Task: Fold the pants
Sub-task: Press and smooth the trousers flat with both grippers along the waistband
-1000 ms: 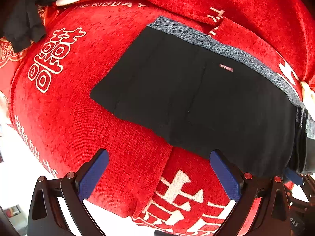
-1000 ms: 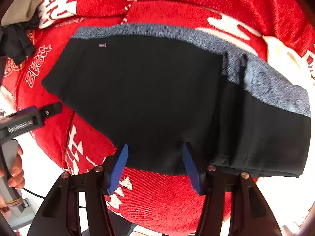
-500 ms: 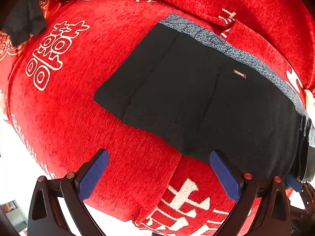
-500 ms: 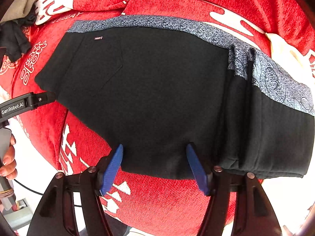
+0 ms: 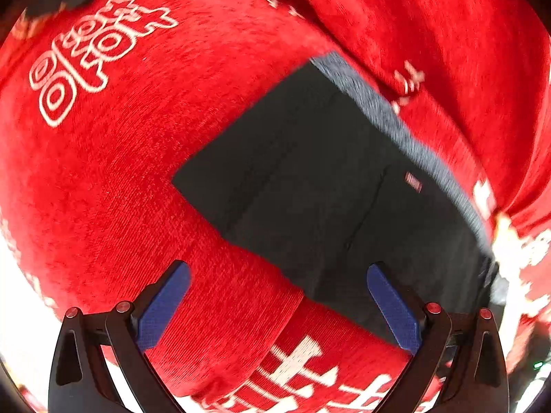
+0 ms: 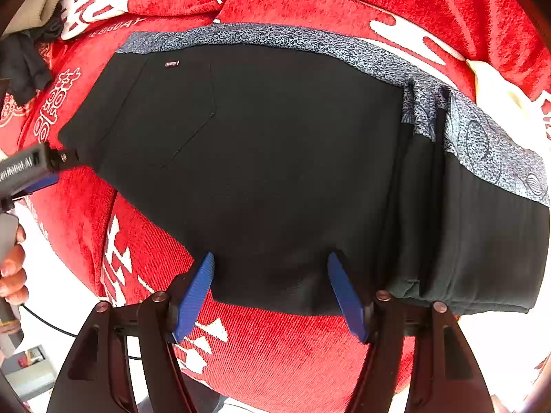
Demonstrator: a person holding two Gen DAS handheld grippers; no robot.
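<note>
Black pants with a grey patterned side band lie flat on a red cushion, partly folded with a stacked fold at the right. My right gripper is open, its blue fingers straddling the near edge of the pants. My left gripper is open and empty, just in front of the near left edge of the pants. It also shows in the right wrist view at the far left, held by a hand.
The red cushion with white characters fills both views and drops off at the near edge. A dark cloth lies at the back left. A cream item lies behind the pants at right.
The left gripper has swung left and closer to the cushion, so the pants sit further right in its blurred view. The right gripper has moved slightly closer to the pants' edge.
</note>
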